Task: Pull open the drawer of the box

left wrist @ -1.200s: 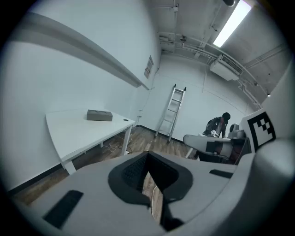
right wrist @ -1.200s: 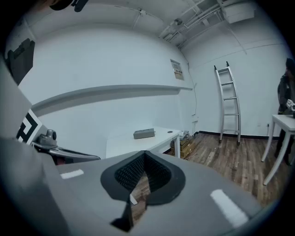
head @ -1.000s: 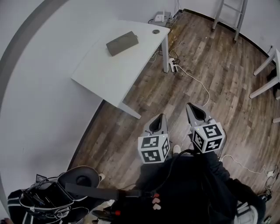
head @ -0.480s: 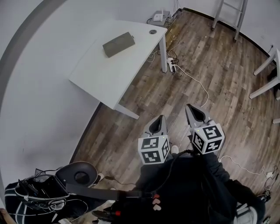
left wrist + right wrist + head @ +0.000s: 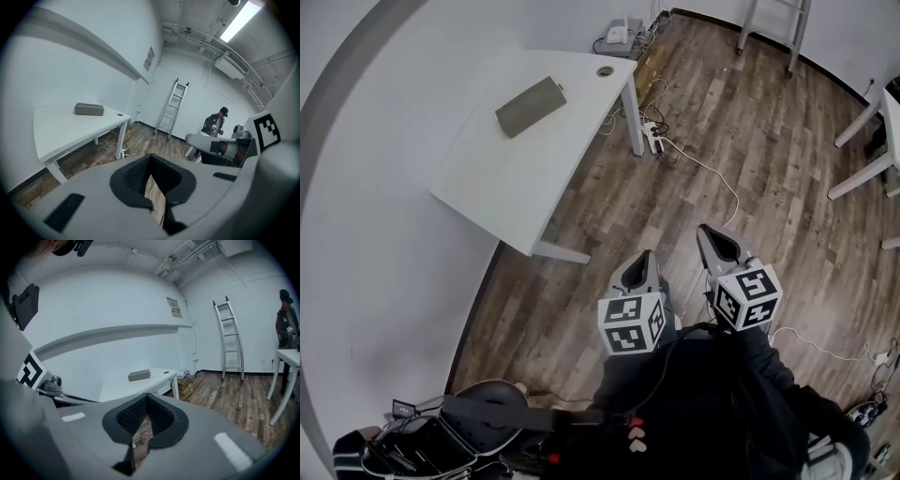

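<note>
– Progress on the drawer, as you judge it?

– None that shows. The box (image 5: 531, 107) lies flat on the white bench (image 5: 511, 173), toward its far end, and it looks closed. It is too small in every view for me to pick out the drawer front or any handle.

– And the grippers?

– Both are well apart from it, held low in front of the person over the wooden floor (image 5: 609, 211). The left gripper (image 5: 641, 257) has its jaws together with nothing between them; its own view shows only floor through the slit below the tips. The right gripper (image 5: 713, 234) is likewise closed and empty.

– So what remains?

– All of it, I would say: reach the bench, find which face of the box carries the drawer, open one gripper and take hold there, perhaps steady the box with the other, then pull. A light box could slide on that smooth top instead of opening.
</note>
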`<state>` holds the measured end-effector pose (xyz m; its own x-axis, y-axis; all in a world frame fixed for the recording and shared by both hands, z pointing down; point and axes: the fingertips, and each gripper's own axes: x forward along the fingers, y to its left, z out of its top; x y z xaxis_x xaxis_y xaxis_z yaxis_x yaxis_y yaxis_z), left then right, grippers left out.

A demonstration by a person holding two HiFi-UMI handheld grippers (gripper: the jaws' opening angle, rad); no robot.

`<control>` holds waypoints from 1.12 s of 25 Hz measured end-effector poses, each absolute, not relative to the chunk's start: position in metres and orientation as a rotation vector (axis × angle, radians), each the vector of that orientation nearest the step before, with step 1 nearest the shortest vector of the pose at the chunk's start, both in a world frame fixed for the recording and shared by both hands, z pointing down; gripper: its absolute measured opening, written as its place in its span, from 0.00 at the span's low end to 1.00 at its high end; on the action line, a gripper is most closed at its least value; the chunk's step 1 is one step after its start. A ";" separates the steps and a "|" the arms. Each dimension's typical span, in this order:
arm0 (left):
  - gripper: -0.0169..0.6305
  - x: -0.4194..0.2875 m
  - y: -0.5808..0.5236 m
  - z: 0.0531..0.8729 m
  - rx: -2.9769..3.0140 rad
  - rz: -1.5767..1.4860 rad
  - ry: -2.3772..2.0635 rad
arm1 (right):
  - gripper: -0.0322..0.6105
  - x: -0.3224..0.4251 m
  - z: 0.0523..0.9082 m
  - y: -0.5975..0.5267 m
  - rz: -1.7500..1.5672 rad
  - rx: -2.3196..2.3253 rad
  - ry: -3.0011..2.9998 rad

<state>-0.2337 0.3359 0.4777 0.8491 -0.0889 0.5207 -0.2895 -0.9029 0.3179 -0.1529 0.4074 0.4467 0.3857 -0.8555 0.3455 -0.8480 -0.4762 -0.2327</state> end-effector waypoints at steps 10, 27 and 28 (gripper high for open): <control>0.02 -0.116 0.253 0.455 2.691 0.663 -0.193 | 0.05 -0.046 0.427 0.333 -0.608 -2.670 1.547; 0.02 -0.013 0.196 0.473 2.659 0.730 -0.073 | 0.05 0.055 0.442 0.285 -0.677 -2.746 1.394; 0.02 -0.007 0.196 0.475 2.656 0.734 -0.073 | 0.05 0.060 0.443 0.285 -0.674 -2.747 1.390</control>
<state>-0.0073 0.1958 0.4747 0.8621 0.0506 0.5042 -0.1491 -0.9256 0.3480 0.0600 0.2848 0.4426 0.5198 -0.7664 0.3774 -0.7708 -0.6112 -0.1797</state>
